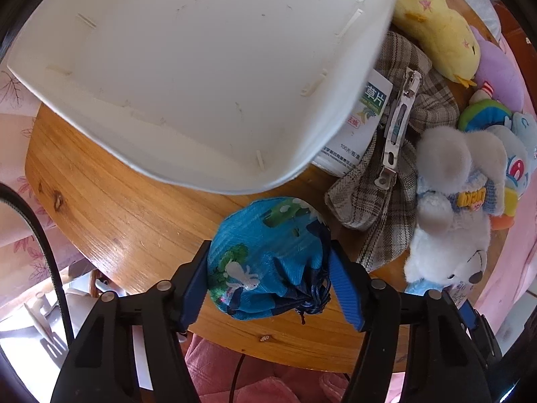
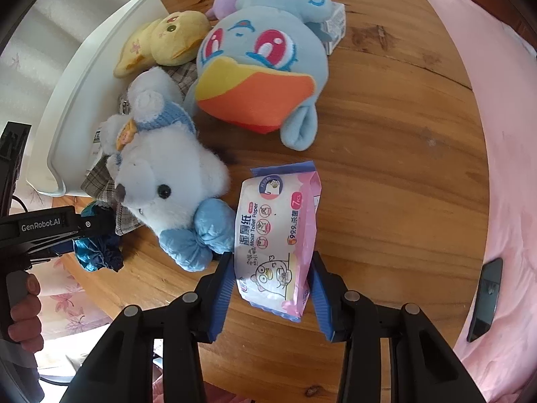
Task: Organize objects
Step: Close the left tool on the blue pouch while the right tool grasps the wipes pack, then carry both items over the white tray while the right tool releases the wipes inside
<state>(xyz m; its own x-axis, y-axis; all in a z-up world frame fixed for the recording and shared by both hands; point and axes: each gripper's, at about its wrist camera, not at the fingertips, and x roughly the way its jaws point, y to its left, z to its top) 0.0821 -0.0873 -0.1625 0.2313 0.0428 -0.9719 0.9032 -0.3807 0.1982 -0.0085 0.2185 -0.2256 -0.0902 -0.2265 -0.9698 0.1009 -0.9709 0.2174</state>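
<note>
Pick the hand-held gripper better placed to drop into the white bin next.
Left. Its hand-held gripper holds the blue pouch right beside the white bin; the right, gripping wipes, is farther off.

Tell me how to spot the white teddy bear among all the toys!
Start at the round wooden table and find the pile of soft toys beside the white bin. The teddy bear lies at the near end of the pile, beside the wipes pack. It is the only fluffy white one, with a blue bow and blue knitted jumper.
</note>
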